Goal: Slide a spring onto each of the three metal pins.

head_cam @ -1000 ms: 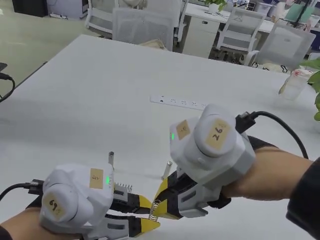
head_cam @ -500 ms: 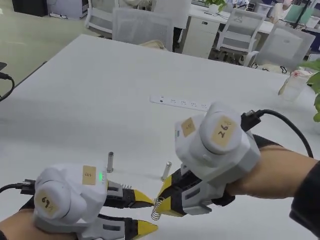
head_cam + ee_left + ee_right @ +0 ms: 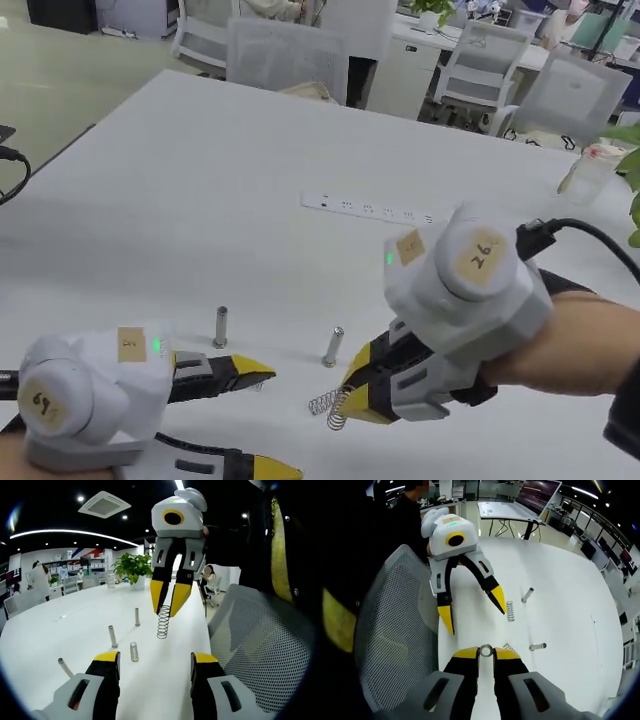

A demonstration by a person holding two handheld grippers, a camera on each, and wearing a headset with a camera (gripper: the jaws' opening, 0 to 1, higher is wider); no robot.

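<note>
My right gripper (image 3: 352,400) is shut on a small steel spring (image 3: 328,407), which hangs from its yellow tips just above the white table. In the right gripper view the spring's end ring (image 3: 486,651) sits pinched between the jaws. My left gripper (image 3: 262,418) stands open at the lower left, nothing between its fingers. Two upright metal pins (image 3: 221,327) (image 3: 333,346) stand between the grippers. In the left gripper view, a third pin (image 3: 64,667) lies nearer and a loose spring (image 3: 134,651) stands on the table, in front of the right gripper (image 3: 167,600).
A white power strip (image 3: 365,209) lies across the middle of the table (image 3: 200,180). A clear plastic cup (image 3: 585,170) and a plant's leaves are at the far right edge. Mesh office chairs (image 3: 285,55) line the far side.
The left gripper has drawn back to the left, away from the right gripper, with its jaws wider apart. The right gripper has shifted right with the spring still in it.
</note>
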